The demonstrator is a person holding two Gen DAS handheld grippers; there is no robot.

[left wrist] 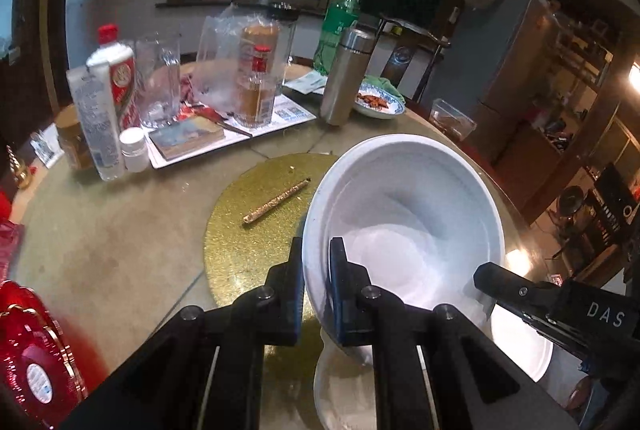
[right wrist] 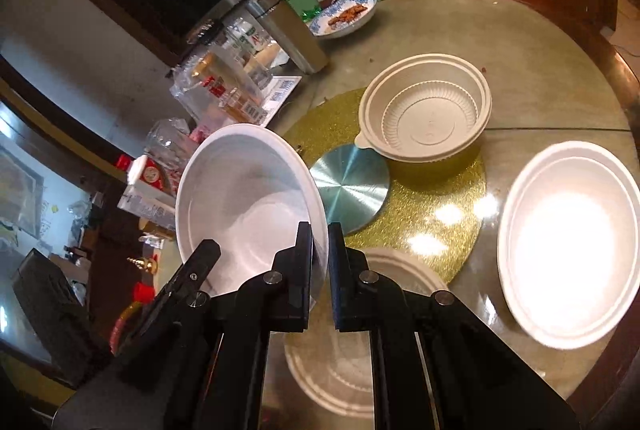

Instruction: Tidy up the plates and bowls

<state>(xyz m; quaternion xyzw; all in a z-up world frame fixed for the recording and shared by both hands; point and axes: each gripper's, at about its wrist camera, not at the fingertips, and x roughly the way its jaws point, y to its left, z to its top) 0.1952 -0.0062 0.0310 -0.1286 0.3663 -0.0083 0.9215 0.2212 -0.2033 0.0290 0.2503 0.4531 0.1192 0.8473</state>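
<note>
Aloft, white bowl [left wrist: 404, 213], rim between both claws' closed fingers.

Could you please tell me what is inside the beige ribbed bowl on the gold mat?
Nothing: the beige ribbed bowl is empty, its ridged floor fully visible. What lies beneath it on the gold mat is covered.

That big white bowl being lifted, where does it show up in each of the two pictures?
Left wrist view: white bowl, centre-right, rim pinched by the left claw.
Right wrist view: same bowl, centre-left, rim pinched by the right claw.
Shared landmark: blue-patterned dish of food.
</note>
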